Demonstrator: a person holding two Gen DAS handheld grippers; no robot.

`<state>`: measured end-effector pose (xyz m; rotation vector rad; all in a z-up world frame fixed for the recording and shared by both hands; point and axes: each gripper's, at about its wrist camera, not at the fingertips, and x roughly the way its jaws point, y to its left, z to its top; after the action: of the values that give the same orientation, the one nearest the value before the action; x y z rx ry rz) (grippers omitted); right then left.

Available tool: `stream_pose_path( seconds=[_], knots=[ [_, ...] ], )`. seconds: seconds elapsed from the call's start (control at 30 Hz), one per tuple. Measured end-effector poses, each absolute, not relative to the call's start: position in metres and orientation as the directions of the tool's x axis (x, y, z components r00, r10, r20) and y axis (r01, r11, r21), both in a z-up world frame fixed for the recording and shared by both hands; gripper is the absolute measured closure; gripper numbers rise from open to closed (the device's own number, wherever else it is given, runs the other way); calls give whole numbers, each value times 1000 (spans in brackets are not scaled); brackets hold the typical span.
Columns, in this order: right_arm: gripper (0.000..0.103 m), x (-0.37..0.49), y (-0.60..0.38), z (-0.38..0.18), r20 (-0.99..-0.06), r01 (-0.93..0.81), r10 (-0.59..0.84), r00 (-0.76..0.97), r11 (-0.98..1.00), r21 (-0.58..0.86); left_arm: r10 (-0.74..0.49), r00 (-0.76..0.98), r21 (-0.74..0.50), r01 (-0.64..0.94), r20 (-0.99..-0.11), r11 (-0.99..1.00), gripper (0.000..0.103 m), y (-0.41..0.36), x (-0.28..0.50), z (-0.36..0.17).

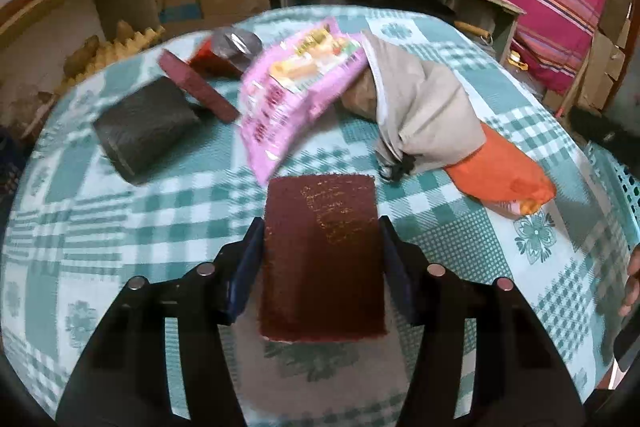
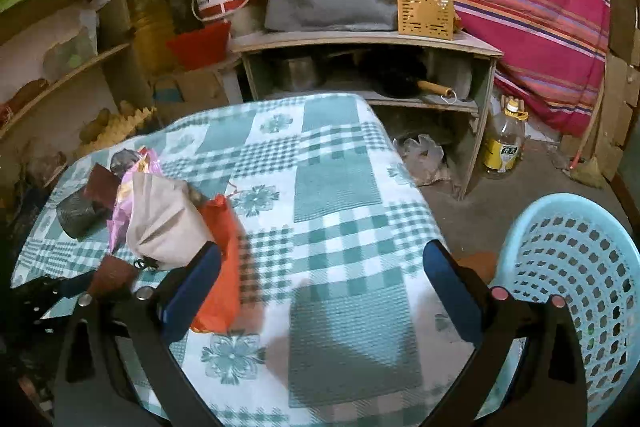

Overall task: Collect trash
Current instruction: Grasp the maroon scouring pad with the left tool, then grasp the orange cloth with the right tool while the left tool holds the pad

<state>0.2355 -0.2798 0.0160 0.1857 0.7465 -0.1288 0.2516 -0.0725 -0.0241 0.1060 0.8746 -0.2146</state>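
Trash still waits on the bench

Trash is mostly not picked up yet. The left claw [image 1: 322,259] is clenched on a dark red pad [image 1: 322,259]. Behind the pad lie a pink wrapper [image 1: 296,87], a grey bag [image 1: 424,111], an orange bag [image 1: 500,175] and a black roll [image 1: 146,125]. The right claw [image 2: 320,291] is spread wide with nothing in it. The blue basket [image 2: 580,267] stands far right of the pad and looks empty.

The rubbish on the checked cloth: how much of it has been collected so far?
Nothing shows inside the blue basket yet. The left claw grips a dark red pad; the right claw is open and empty. The pink wrapper, orange bag and grey roll remain on the table.
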Motion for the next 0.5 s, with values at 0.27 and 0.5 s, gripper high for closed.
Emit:
stream_pose_path(
  seconds=[0.27,0.5],
  knots=[
    [5,251,-249,-1,-729,127,-46,683,990,56,-83,813,23,118,-576,993,48,-28,223,31],
    [5,260,-229,-17,-775,71,-9,631,996,46,-25,881,-16,20,-472,1000,48,4,210,58]
  ],
)
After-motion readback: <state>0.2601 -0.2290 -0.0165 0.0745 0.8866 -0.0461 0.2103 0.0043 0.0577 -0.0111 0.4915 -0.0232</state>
